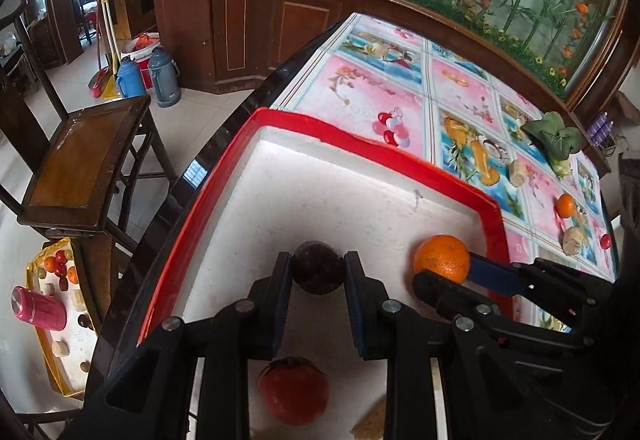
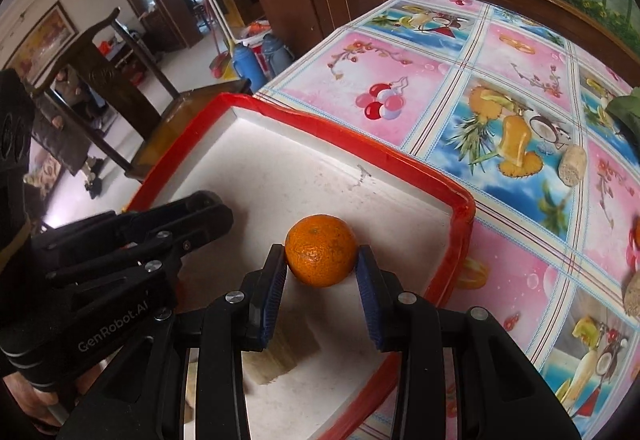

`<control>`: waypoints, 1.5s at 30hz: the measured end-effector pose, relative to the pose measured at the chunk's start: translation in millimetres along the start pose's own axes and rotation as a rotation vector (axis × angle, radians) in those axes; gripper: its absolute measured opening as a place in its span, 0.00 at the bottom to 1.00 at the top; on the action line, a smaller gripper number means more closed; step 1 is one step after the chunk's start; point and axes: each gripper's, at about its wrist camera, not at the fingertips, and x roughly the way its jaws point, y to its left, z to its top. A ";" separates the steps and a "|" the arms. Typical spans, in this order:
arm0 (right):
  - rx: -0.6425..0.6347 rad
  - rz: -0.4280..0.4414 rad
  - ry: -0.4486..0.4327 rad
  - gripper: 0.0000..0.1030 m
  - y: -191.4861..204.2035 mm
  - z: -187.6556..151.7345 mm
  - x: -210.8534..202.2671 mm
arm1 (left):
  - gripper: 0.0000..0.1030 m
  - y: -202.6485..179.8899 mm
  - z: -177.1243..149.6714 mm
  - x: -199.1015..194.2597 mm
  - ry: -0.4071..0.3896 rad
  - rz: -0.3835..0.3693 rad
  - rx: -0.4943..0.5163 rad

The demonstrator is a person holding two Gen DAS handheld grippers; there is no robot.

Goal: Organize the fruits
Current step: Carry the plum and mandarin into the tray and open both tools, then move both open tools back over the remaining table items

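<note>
Both grippers are over the red-rimmed white tray, each with a fruit between its fingers. Left gripper: jaws narrowed onto a dark round fruit, pads touching both sides; whether it rests on the tray floor or hangs just above cannot be told. Right gripper: jaws closed against an orange, low near the tray's right wall. Already in the tray: a red fruit beneath the left gripper, plus a pale tan block near the front edge. Judgement: task is partway, with one fruit placed and two at the point of delivery. Left outside on the patterned tablecloth: a small orange, a small red fruit, a leafy green vegetable and two tan lumps, which do not look like fruit. A separate yellow tray on the floor holds other produce; its role is unclear. Readable writing: "GenRobot.AI" on the left gripper body in the right wrist view. No other legible labels.
</note>
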 end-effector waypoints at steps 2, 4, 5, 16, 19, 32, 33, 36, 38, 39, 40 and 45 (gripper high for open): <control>-0.007 0.003 0.001 0.34 -0.4 -0.4 -1.0 | 0.28 -0.8 -0.7 0.9 0.001 0.013 -0.001; -0.019 -0.002 0.011 0.35 0.9 -0.4 -0.2 | 0.29 -3.3 0.0 0.6 0.003 0.030 0.006; -0.024 -0.008 0.014 0.37 1.0 -0.9 -0.7 | 0.30 -4.1 0.0 0.6 0.008 0.039 0.009; -0.065 -0.061 0.004 0.39 -0.7 -16.5 -24.1 | 0.64 -6.3 -11.8 -23.2 -0.025 0.123 0.017; -0.054 -0.050 -0.004 0.39 -2.6 -23.9 -36.6 | 0.65 -10.8 -18.6 -32.6 -0.029 0.128 0.030; 0.031 -0.040 -0.002 0.42 -40.2 -93.9 -90.4 | 0.74 -81.5 -60.2 -70.3 -0.056 0.076 0.167; 0.044 -0.044 0.001 0.42 -46.6 -100.6 -93.4 | 0.74 -90.6 -63.5 -70.3 -0.049 0.058 0.175; 0.092 -0.081 0.004 0.42 -75.4 -120.4 -104.8 | 0.74 -118.0 -71.2 -68.1 -0.029 0.023 0.211; 0.135 -0.112 -0.002 0.43 -99.1 -128.0 -113.2 | 0.74 -136.9 -76.3 -66.2 -0.013 0.007 0.241; 0.154 -0.121 -0.009 0.43 -109.1 -129.4 -117.2 | 0.74 -144.4 -78.8 -66.0 -0.008 0.000 0.253; 0.174 -0.130 -0.019 0.43 -119.6 -129.9 -121.7 | 0.74 -151.3 -80.7 -65.9 -0.004 -0.007 0.266; 0.246 -0.155 -0.098 0.55 -171.9 -112.3 -140.1 | 0.75 -177.5 -81.5 -65.7 -0.002 -0.012 0.298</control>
